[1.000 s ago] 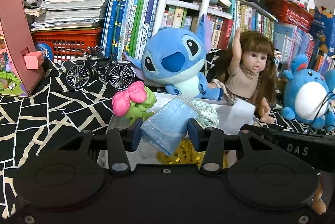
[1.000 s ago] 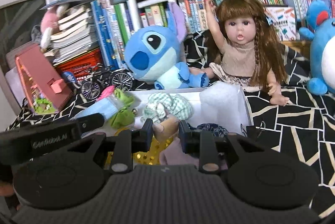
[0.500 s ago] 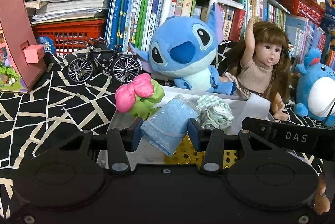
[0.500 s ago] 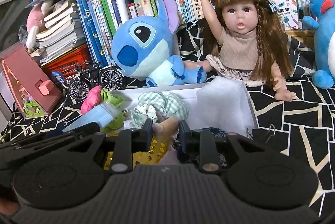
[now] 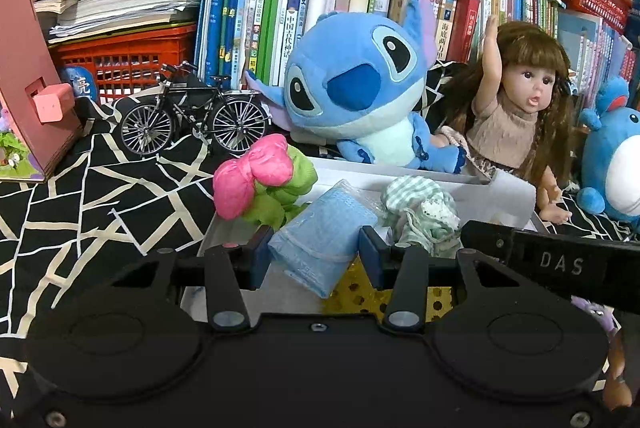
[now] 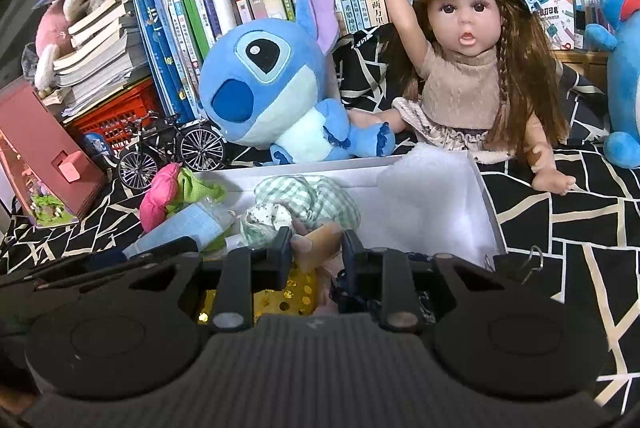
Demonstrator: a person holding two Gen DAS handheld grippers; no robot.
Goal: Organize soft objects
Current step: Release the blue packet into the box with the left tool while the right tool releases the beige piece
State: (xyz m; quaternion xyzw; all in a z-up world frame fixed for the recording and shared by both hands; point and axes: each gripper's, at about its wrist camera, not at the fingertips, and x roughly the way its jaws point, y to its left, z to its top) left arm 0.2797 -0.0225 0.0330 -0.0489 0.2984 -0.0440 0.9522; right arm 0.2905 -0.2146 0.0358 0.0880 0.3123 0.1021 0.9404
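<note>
My left gripper (image 5: pixel 314 252) is shut on a light blue cloth pack (image 5: pixel 320 236) and holds it over the near-left part of a white box (image 5: pixel 400 170). My right gripper (image 6: pixel 316 248) is shut on a small tan soft piece (image 6: pixel 316 242) over the same box (image 6: pixel 484 196). In the box lie a green checked cloth bundle (image 5: pixel 420 212), also in the right wrist view (image 6: pixel 312 204), a gold sequin item (image 5: pixel 360 294) and a white foam pad (image 6: pixel 428 204). A pink and green plush flower (image 5: pixel 260 180) rests on the box's left edge.
A blue Stitch plush (image 5: pixel 356 88), a doll (image 5: pixel 516 108) and a blue round plush (image 5: pixel 616 164) sit behind the box. A model bicycle (image 5: pixel 192 116), a pink toy house (image 5: pixel 28 76), a red crate and rows of books stand at the back left on the black patterned cloth.
Both grippers have moved forward and lower toward the box, each keeping its hold. The toys at the back appear larger and closer.
</note>
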